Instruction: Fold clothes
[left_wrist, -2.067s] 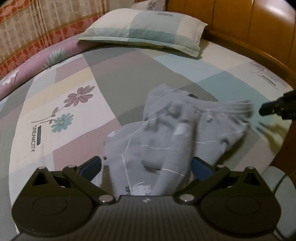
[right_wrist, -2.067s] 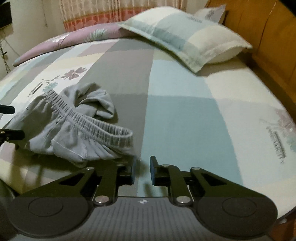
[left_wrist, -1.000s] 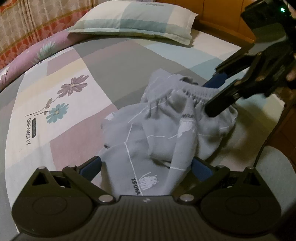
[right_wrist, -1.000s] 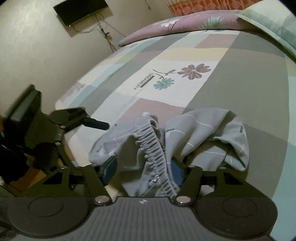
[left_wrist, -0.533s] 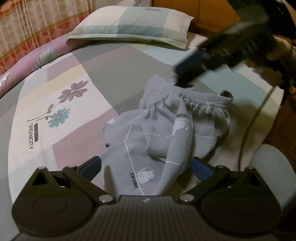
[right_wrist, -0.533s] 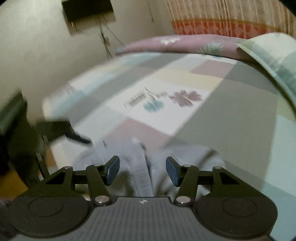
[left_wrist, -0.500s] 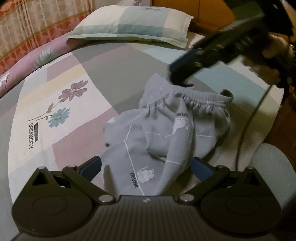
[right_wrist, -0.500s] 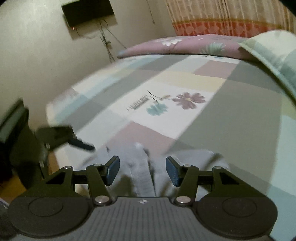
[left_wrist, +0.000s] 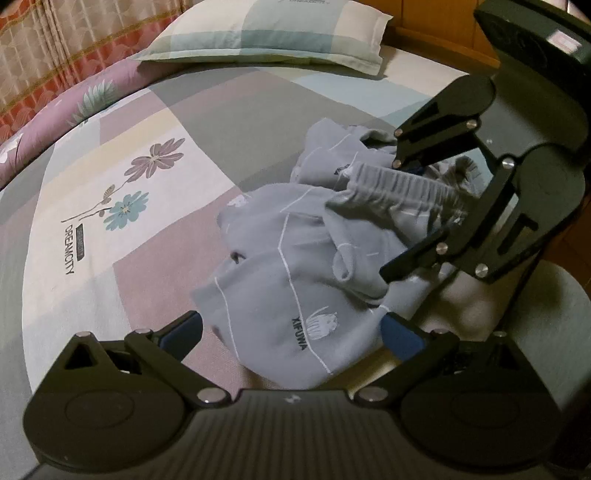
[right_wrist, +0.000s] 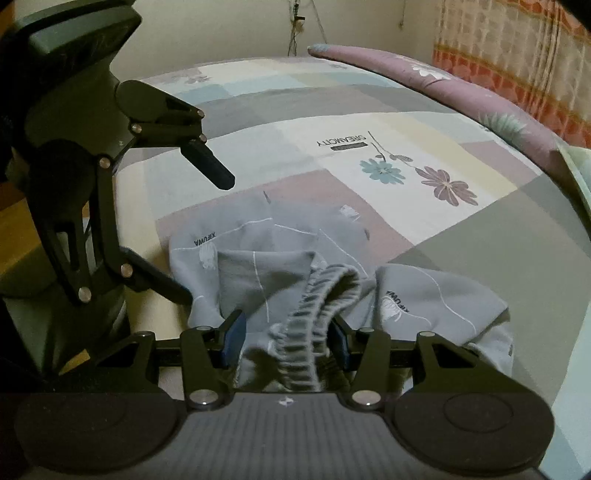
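We log grey shorts crumpled nr bed near edge, waistband running away btwn spread right hand-held gripper fingers, unclamped; left hand-held gripper also spread, straddling leg hem; right nearer waistband.

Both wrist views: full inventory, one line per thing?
shorts: one, grey with white lines, crumpled on bed near its edge
elastic waistband: grey, between the right tongs' pads
bedsheet: one, pastel patchwork with flower print
pillow: one, checked pale green and cream, at headboard
quilt: one, mauve floral, along far side
curtain: beige and red
left tongs: black, blue pads, open, straddling shorts leg
right tongs: black, blue pads, open around waistband
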